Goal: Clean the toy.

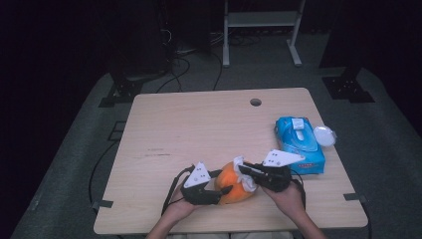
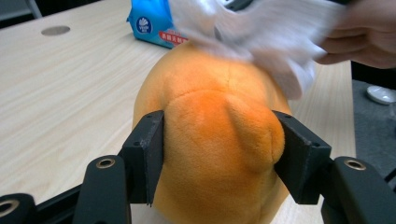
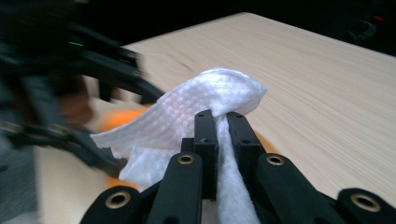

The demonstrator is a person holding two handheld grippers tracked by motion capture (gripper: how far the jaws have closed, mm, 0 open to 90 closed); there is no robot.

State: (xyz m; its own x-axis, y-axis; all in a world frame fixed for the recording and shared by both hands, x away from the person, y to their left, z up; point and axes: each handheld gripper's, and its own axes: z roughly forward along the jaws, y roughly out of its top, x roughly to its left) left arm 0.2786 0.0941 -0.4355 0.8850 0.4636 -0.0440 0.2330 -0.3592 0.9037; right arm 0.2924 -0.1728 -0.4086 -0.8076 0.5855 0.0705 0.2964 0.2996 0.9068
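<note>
An orange plush toy [image 1: 233,188] lies near the front edge of the wooden table [image 1: 199,124]. My left gripper [image 1: 223,183] is shut on it from the left. In the left gripper view both black pads press into the sides of the plush [image 2: 219,116]. My right gripper [image 1: 245,170] comes in from the right, shut on a white wipe [image 1: 247,183] that lies against the top of the toy. In the right gripper view the wipe [image 3: 205,102] is pinched between the closed jaws of the right gripper [image 3: 222,123], with the orange toy [image 3: 119,119] blurred behind it.
A blue pack of wet wipes [image 1: 298,144] lies at the table's right side, its white lid [image 1: 324,135] flipped open. A cable hole [image 1: 255,102] sits near the far edge. Cables hang off the left edge, and a metal frame [image 1: 261,20] stands behind the table.
</note>
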